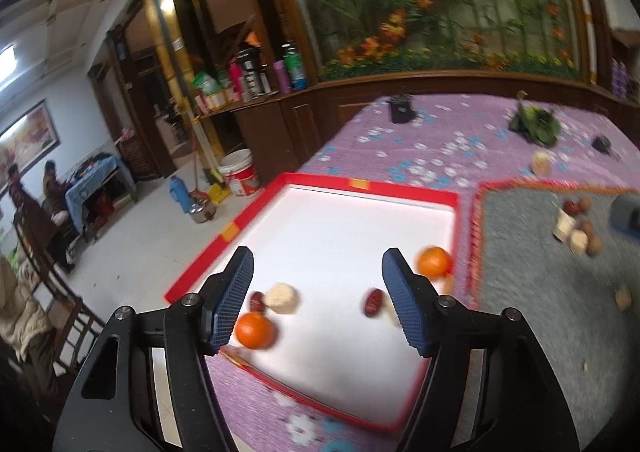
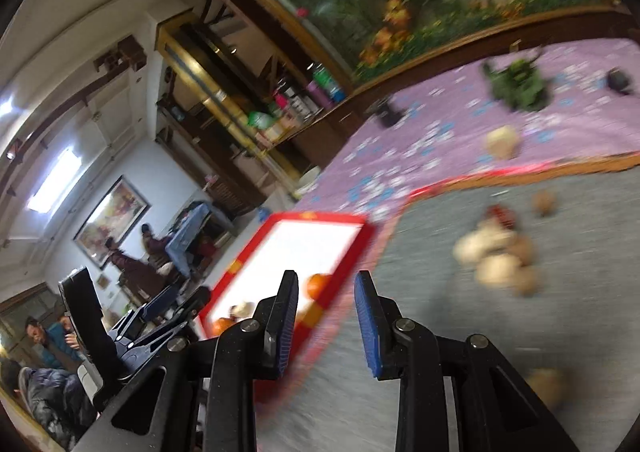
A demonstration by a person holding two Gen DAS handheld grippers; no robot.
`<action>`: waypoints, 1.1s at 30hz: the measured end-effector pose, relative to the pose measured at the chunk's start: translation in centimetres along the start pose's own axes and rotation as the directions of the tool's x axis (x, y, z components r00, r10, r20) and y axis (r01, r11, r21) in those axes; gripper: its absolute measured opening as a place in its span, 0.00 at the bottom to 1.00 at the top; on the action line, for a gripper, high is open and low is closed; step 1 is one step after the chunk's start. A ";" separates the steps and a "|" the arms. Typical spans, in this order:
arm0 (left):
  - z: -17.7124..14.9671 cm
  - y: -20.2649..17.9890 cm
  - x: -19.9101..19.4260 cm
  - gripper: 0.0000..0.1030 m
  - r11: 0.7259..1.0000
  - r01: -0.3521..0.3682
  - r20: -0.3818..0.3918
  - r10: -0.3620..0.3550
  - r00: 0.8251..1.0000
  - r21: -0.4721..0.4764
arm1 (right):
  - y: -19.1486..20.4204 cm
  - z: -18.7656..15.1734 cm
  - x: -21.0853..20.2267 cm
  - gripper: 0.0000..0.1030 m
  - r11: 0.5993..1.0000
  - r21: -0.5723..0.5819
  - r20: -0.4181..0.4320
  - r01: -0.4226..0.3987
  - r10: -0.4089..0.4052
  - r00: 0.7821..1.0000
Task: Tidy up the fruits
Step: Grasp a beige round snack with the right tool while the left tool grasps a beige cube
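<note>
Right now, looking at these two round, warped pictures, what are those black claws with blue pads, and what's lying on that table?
Each claw is a hand-held two-finger gripper, and a small wide-angle camera on it looks out along its fingers. One picture comes from the left gripper, the other from the right gripper. Both stand open and hold nothing. Below the left one lies a red-rimmed white tray with two oranges, red dates and a pale chunk. More fruit and nuts wait on the grey mat.
</note>
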State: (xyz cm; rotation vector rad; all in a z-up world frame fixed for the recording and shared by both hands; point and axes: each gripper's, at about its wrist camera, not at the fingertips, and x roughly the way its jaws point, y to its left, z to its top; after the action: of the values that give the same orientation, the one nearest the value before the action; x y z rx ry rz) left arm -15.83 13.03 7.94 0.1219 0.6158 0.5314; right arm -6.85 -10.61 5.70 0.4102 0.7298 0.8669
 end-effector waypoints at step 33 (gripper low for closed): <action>3.4 -16.4 6.8 0.65 0.921 0.334 -0.249 -0.283 0.926 0.199 | -14.6 6.3 -3.6 0.26 0.924 0.321 0.026 0.209 -0.229 0.973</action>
State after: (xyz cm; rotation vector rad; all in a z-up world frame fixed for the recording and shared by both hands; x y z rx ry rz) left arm -2.04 2.57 2.88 0.1906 0.8942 0.1598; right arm 4.05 -22.43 2.76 0.6266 0.8418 0.5225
